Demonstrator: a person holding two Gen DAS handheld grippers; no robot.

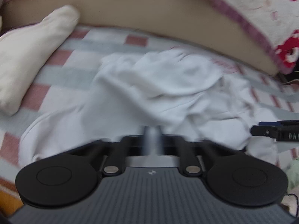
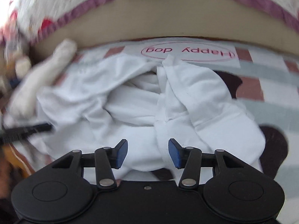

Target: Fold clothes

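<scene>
While the white top (image 2: 142, 100) lay crumpled in the middle of the checked blanket (image 2: 271, 100), both tools were low over it, w/ no fold made yet. It sat just in front of the tan bed edge (image 1: 149, 9), and a cream pillow (image 1: 28, 59) lay beside it on the left.

The left gripper (image 1: 152, 130) had its fingers pressed together. The picture was too blurry to tell if any cloth was caught in there. The right gripper (image 2: 148, 152) had its blue pads (image 2: 122, 153) spread apart, w/ the near edge of the top lying btwn them but not squeezed.

My guess: the step was to grab the near edge at 2 spots, so the top could be lifted and laid out flat. To do it well, the right one should push down a bit, then close on just one layer, not a whole bunch. The left one should check its pinch too. Both should then lift together, or the top could twist & bunch up more.
</scene>
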